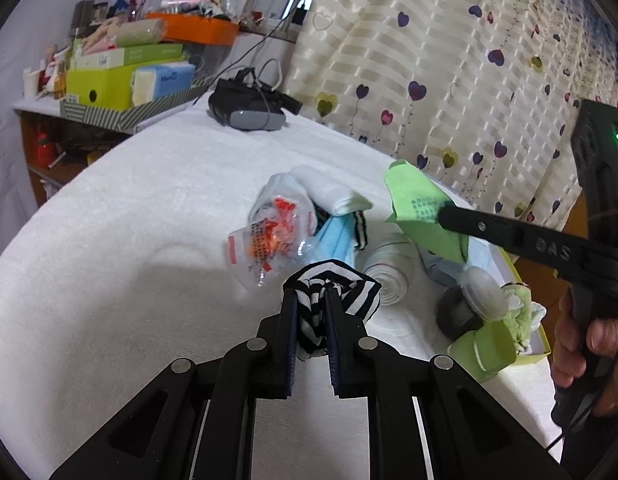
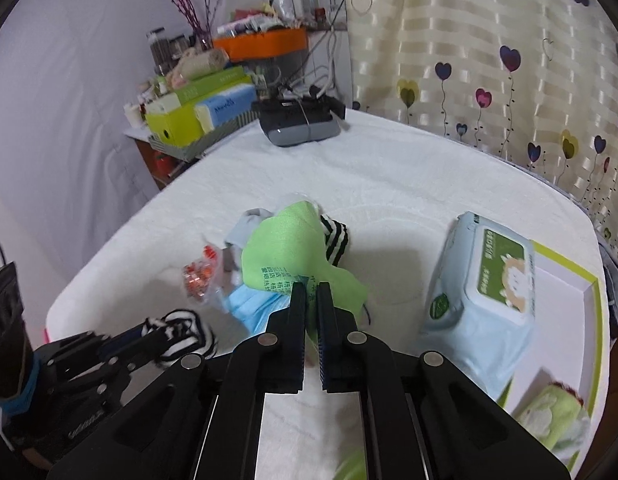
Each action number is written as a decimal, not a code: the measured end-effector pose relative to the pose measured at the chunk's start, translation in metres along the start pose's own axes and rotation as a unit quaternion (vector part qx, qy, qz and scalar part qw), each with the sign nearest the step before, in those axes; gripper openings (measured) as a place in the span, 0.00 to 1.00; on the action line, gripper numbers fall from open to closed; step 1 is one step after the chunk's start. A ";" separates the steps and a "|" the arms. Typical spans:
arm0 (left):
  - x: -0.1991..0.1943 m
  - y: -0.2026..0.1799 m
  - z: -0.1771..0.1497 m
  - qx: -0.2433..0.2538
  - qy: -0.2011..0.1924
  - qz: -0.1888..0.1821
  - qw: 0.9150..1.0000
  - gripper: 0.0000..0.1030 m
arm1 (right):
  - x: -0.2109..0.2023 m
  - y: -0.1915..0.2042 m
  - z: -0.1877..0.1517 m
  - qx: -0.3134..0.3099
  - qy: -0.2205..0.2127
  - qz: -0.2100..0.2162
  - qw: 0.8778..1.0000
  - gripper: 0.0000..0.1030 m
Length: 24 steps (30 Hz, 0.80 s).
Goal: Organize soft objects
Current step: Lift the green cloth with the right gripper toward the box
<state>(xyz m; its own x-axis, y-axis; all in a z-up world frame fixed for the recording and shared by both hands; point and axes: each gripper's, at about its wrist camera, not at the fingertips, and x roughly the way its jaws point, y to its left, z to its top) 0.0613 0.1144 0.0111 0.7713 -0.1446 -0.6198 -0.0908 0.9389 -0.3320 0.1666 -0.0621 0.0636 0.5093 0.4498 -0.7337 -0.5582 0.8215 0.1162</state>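
Observation:
My left gripper (image 1: 312, 289) is shut on a black-and-white striped sock (image 1: 337, 280) and holds it above the white table; it also shows in the right wrist view (image 2: 181, 330). My right gripper (image 2: 311, 287) is shut on a green sock (image 2: 285, 252), lifted over the pile; it also shows in the left wrist view (image 1: 417, 208). Under them lie a blue face mask (image 2: 249, 304), a second striped sock (image 2: 335, 238), a white sock (image 1: 333, 192) and a clear plastic packet with red print (image 1: 265, 240).
A pack of wet wipes (image 2: 485, 292) lies beside a green-rimmed white box (image 2: 565, 280) holding a green plush (image 2: 553, 412) at the right. A rolled white bandage (image 1: 389, 272) lies by the box. A dark headset (image 2: 301, 124) sits at the far edge; a cluttered shelf (image 1: 121, 76) stands at the left.

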 end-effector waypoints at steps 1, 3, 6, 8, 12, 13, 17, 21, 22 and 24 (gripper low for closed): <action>-0.003 -0.003 0.000 0.002 -0.003 0.001 1.000 0.12 | -0.007 0.000 -0.004 0.001 -0.006 0.003 1.000 0.05; -0.009 -0.009 0.000 0.006 -0.008 -0.001 1.000 0.12 | -0.018 0.000 -0.011 0.004 -0.016 0.008 1.000 0.05; -0.018 -0.019 0.000 0.012 -0.016 -0.001 1.000 0.12 | -0.036 -0.002 -0.022 0.011 -0.031 0.014 0.999 0.05; -0.023 -0.024 0.000 0.016 -0.020 -0.001 1.000 0.12 | -0.046 -0.003 -0.028 0.016 -0.039 0.017 0.999 0.05; -0.032 -0.038 -0.001 0.026 -0.027 -0.004 0.999 0.12 | -0.063 -0.007 -0.041 0.024 -0.050 0.020 0.998 0.05; -0.033 -0.041 -0.001 0.027 -0.028 -0.004 0.999 0.12 | -0.069 -0.008 -0.044 0.025 -0.052 0.021 0.998 0.05; -0.038 -0.055 -0.003 0.038 -0.030 -0.009 0.999 0.12 | -0.082 -0.012 -0.053 0.032 -0.061 0.020 0.997 0.05; -0.042 -0.066 -0.005 0.047 -0.031 -0.014 0.998 0.12 | -0.096 -0.018 -0.061 0.039 -0.071 0.019 0.997 0.05; -0.043 -0.068 -0.005 0.049 -0.031 -0.014 0.998 0.12 | -0.098 -0.018 -0.062 0.040 -0.073 0.019 0.996 0.05; -0.045 -0.074 -0.006 0.052 -0.033 -0.016 0.998 0.12 | -0.103 -0.020 -0.066 0.042 -0.077 0.019 0.996 0.05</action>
<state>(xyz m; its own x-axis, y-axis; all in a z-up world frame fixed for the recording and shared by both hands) 0.0290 0.0500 0.0592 0.8132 -0.1571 -0.5603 -0.0018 0.9622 -0.2723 0.0818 -0.1479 0.0929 0.5872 0.5235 -0.6174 -0.5252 0.8268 0.2016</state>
